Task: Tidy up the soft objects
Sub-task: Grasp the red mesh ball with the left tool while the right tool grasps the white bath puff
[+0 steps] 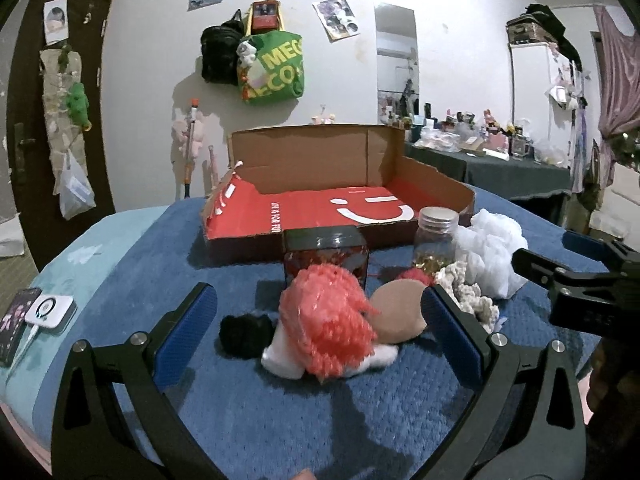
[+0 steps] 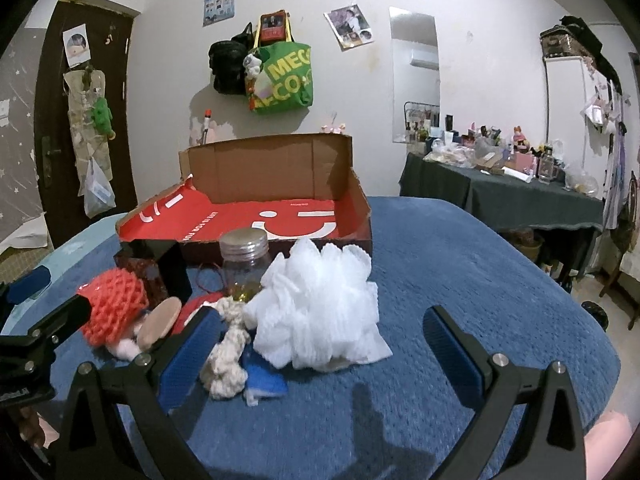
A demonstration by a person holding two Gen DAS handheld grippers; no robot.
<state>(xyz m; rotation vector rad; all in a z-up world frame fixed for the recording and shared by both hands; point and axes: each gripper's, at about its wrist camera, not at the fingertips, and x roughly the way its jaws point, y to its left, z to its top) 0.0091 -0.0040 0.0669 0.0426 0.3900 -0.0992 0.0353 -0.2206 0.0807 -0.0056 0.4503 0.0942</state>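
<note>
A: Tongs, two sets. Left tongs (image 1: 320, 320): spread wide, grasping nothing, one orange-red yarn toy (image 1: 332, 320) lying between the blue pads. Right tongs (image 2: 320, 344): likewise released, with one white mesh puff (image 2: 320, 312) between them, nearer the left pad.

B: Other soft items on the blue blanket (image 1: 248, 420)?

A: One black fluffy ball (image 1: 244, 336), one tan round pad (image 1: 400, 312), one cream knitted rope (image 2: 228, 360), one blue cloth piece (image 2: 266, 380) partly under the puff. A red item behind the tan pad is mostly hidden.

B: Hard items?

A: One clear jar (image 2: 244, 264) with a metal lid, gold bits inside; one dark-lidded red container (image 1: 326, 256).

B: Beyond those?

A: One open cardboard box (image 1: 340, 192), red inside, white smiley; its small print is unreadable. One green bag (image 1: 276, 68) on the wall, lettering cut off: "MEG", "ECO".
</note>
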